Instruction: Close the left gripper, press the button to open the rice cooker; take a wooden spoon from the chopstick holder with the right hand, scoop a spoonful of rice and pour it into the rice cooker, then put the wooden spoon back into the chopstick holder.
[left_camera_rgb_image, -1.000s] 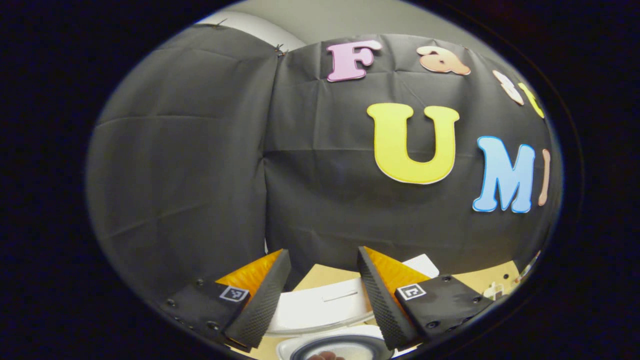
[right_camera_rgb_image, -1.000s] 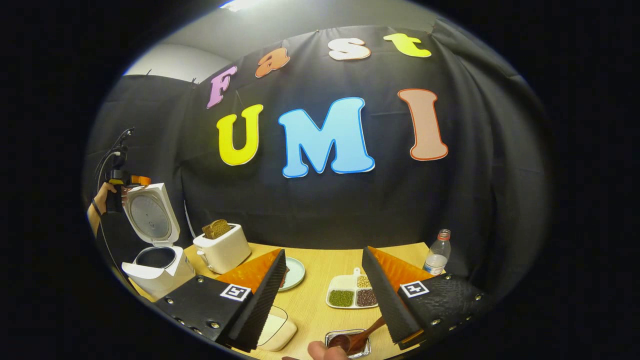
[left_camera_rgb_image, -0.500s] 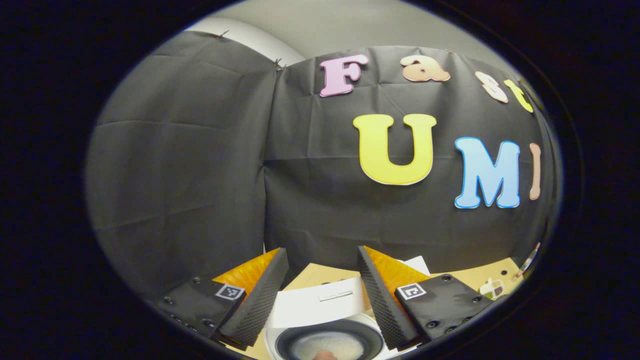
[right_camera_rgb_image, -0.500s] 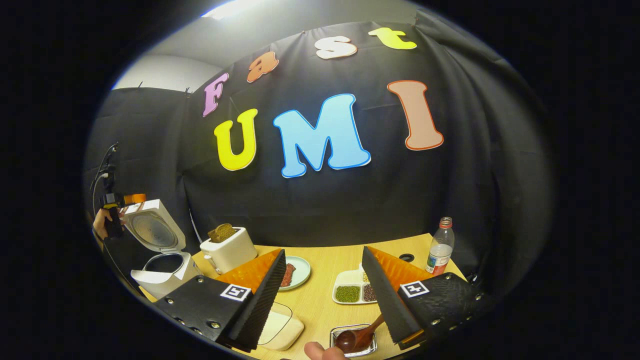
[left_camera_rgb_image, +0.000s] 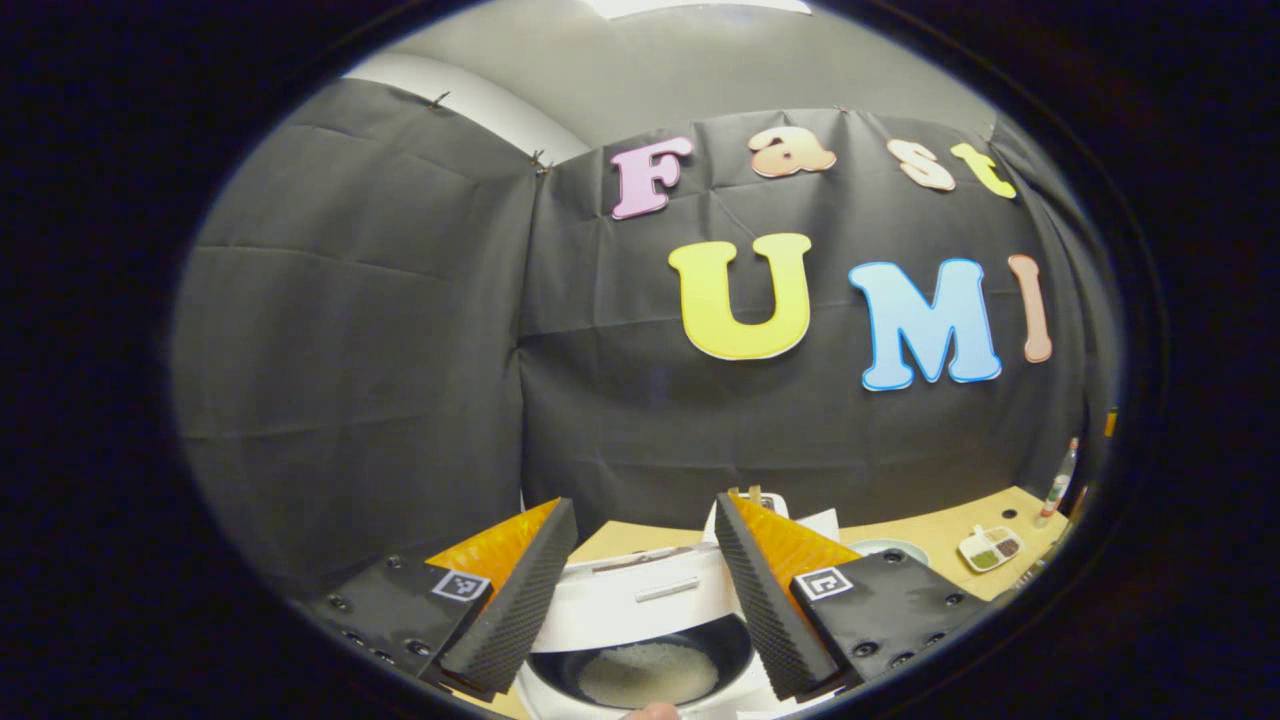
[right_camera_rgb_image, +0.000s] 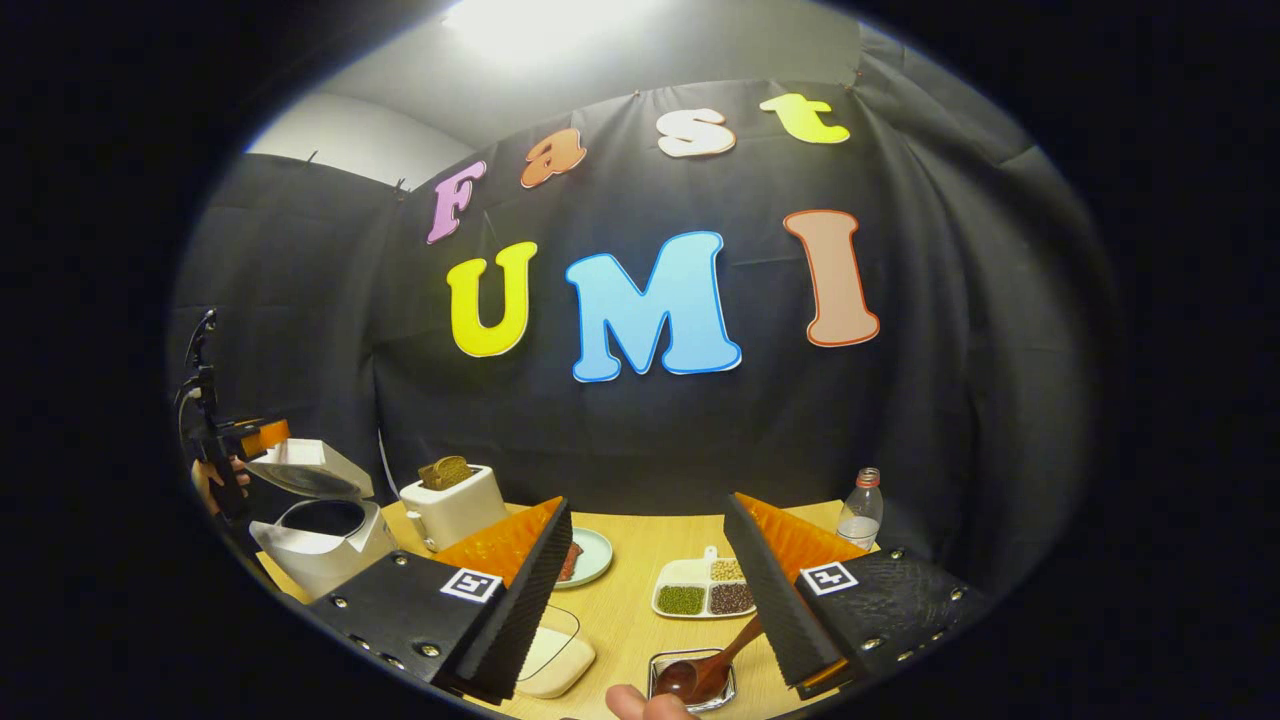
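In the left gripper view the white rice cooker (left_camera_rgb_image: 745, 700) lies below my open left gripper (left_camera_rgb_image: 640, 595). Its pot holds white rice (left_camera_rgb_image: 636, 673), and its lid (left_camera_rgb_image: 640, 603) shows past the gap between the fingers. In the right gripper view the rice cooker (right_camera_rgb_image: 315, 550) stands at far left with its lid (right_camera_rgb_image: 305, 470) tilted halfway down. The left gripper (right_camera_rgb_image: 255, 438), held by a hand, is at the lid's raised edge. My right gripper (right_camera_rgb_image: 645, 600) is open above the table. The wooden spoon (right_camera_rgb_image: 715, 668) rests bowl-down in the metal chopstick holder (right_camera_rgb_image: 690, 688), handle near the right finger.
On the wooden table (right_camera_rgb_image: 640, 620) stand a white toaster (right_camera_rgb_image: 455, 505) with bread, a small plate (right_camera_rgb_image: 592, 555), a divided dish of beans (right_camera_rgb_image: 705, 592), a water bottle (right_camera_rgb_image: 860, 515) and a clear-lidded rice box (right_camera_rgb_image: 555, 660). A thumb (right_camera_rgb_image: 630, 702) shows at the bottom edge.
The cooker lid has swung from upright to halfway down, and the left gripper has come down with it. The right gripper stays open over the spoon, hardly moved.
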